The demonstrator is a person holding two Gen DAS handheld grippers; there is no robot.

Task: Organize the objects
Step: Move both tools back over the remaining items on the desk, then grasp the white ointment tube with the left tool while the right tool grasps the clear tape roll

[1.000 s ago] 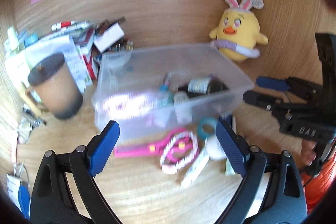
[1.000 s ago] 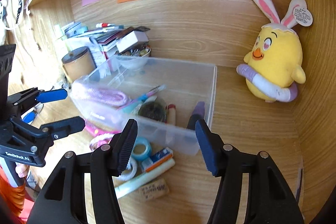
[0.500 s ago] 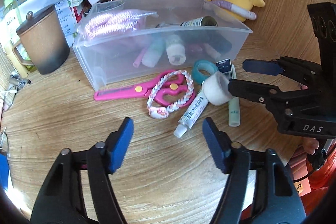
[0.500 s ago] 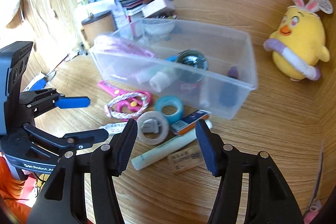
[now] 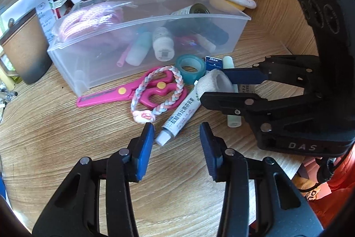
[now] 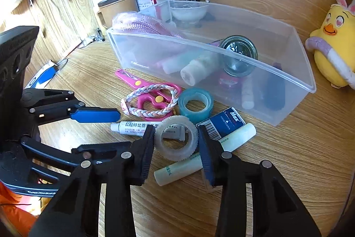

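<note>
The right gripper (image 6: pixel 176 143) has its fingers straddling the white roll (image 6: pixel 176 140), seemingly not yet clamped. The roll rests on the tube (image 6: pixel 137 126), at 6 o'clock of the bin (image 6: pixel 288 72); closing could skid it or drag the tube. The left gripper (image 5: pixel 176 143), half-wide, hovers empty. The wood counter (image 6: pixel 299 159) is crowded.

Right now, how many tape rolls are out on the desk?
2. The white tape roll sits between the right claw fingers; the teal tape roll lies beside the clear bin. Bin contents may hide more.

Translucent plastic bin (image 6: pixel 288 54), grained wood desk (image 6: pixel 288 159), glossy teal tape (image 6: pixel 195 105), plush chick (image 6: pixel 335 48)
</note>
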